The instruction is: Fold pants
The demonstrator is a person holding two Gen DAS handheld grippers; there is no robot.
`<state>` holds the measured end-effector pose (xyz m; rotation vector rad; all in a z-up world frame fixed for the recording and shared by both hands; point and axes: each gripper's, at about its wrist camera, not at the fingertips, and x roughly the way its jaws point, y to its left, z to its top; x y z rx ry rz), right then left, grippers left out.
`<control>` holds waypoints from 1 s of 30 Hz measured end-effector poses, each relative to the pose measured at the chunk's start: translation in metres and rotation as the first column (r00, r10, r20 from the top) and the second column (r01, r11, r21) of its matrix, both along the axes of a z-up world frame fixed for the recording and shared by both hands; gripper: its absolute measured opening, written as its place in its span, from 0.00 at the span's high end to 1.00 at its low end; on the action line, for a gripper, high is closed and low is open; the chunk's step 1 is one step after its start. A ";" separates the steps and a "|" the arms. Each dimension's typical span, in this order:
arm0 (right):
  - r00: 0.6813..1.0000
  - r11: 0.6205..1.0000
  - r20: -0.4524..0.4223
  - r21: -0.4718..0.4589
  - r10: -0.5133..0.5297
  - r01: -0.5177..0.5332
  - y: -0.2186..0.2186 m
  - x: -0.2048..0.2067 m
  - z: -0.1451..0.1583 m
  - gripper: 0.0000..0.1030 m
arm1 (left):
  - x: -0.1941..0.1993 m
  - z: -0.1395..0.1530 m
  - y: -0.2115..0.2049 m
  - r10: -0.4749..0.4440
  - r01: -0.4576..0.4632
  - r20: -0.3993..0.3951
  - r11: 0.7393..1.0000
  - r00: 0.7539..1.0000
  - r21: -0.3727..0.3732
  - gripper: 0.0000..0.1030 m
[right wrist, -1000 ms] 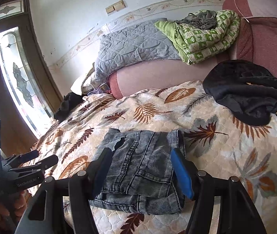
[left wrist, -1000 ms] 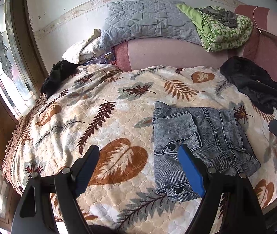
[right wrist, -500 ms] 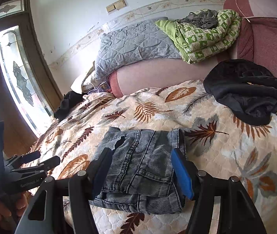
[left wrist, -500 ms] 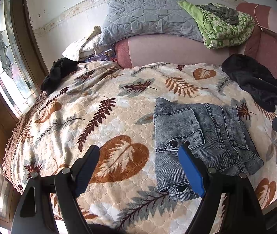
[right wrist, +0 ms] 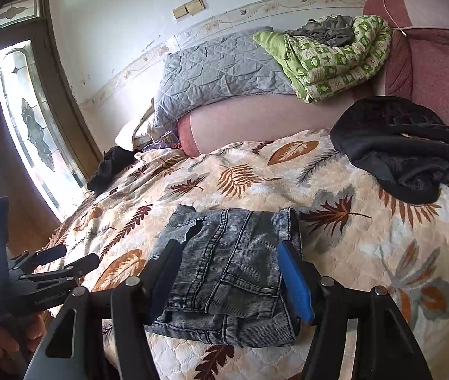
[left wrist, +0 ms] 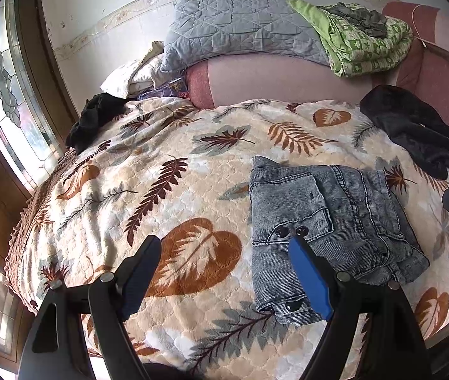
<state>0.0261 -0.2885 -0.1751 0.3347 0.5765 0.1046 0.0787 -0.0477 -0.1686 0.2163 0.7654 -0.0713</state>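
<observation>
Pants folded into a compact stack on bedspread, directly ahead of right gripper, nearer than left gripper, off to its right. Both spread wide, holding nothing.

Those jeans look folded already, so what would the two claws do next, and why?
Probably just back both away. The grey jeans lie in a compact folded stack on the leaf-print blanket, and the left claw and right claw are both open, holding nothing. At most, a light press might flatten the near edge.
</observation>
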 end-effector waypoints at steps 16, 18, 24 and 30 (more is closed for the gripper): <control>1.000 1.000 -0.005 -0.016 0.015 -0.015 0.002 0.002 -0.002 0.36 | 0.001 -0.001 -0.001 -0.005 0.005 -0.003 1.000 1.000 0.005 0.19; 1.000 1.000 -0.007 -0.016 0.015 -0.015 0.002 0.002 -0.002 0.35 | 0.001 -0.002 -0.001 -0.005 0.005 -0.004 1.000 1.000 0.006 0.19; 1.000 1.000 -0.010 -0.017 0.015 -0.015 0.003 0.003 -0.002 0.35 | 0.002 -0.004 0.000 -0.006 0.007 -0.010 1.000 1.000 0.007 0.19; 1.000 1.000 0.004 -0.003 0.024 -0.024 0.004 0.003 -0.001 0.35 | 0.001 -0.001 0.006 0.005 -0.005 -0.011 1.000 1.000 0.002 0.19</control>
